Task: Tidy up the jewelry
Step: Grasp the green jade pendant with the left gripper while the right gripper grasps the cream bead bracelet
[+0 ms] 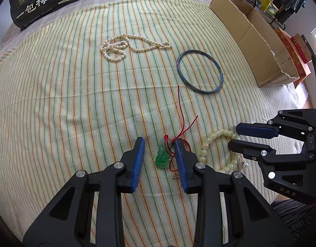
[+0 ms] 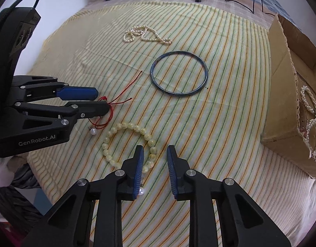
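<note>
Now my left gripper [image 1: 160, 150] points steeply down at the striped bed [image 1: 65, 103], jaws apart around the green pendant [image 1: 163, 158], not pressing it. Pendant's long axis runs away from me, red cord [image 1: 182, 113] end farthest. My right gripper [image 2: 154, 158] also tilts steeply down, jaws apart over the bead bracelet's [image 2: 125, 126] near arc, one bead between them. Bangle [image 2: 178, 74] and pearl necklace [image 2: 145, 34] lie beyond.
</note>
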`<state>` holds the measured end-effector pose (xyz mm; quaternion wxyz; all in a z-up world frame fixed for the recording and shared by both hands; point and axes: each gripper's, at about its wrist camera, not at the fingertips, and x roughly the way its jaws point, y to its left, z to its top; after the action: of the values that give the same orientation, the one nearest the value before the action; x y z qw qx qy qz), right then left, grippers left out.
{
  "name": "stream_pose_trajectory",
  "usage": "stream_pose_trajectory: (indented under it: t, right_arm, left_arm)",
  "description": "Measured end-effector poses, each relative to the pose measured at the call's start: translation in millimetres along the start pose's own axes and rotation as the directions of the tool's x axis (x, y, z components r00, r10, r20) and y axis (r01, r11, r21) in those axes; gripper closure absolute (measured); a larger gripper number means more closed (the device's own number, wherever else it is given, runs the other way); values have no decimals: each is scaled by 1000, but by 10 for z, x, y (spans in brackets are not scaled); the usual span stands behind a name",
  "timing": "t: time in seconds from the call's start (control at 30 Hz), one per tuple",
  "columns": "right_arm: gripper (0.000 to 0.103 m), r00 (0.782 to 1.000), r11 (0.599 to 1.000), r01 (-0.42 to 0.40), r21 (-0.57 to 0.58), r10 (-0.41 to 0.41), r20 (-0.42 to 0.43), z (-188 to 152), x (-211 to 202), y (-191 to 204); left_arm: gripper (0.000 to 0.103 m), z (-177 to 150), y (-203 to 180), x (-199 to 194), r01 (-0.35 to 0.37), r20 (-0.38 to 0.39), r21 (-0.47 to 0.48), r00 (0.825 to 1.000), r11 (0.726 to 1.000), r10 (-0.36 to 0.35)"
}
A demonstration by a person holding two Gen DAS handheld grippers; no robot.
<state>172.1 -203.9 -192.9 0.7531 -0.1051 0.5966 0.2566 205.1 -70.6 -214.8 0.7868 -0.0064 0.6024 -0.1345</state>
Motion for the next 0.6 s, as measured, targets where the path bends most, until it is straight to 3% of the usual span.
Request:
stream_pose_trajectory:
  t: [0.17,0.27,0.4,0.6]
  right_arm:
    - [85,998,997,59,-42,-60,-4,44,87,107]
    - [87,994,991,105,-88,-105,-1,49,116,215]
    - [96,993,986,119,-114,-119,8,42,139,298]
    - [97,990,979,144,-147,-141,28,43,119,446]
  left_arm:
    - [79,11,-25,35,-22,5,21,1000,1000,22]
    - [89,8,-35,40,-38,11,31,999,999,37]
    - [91,-6,-23,32,-37,17,30,999,999,37]
    - [91,-39,-5,-60,-43,41,29,998,999,41]
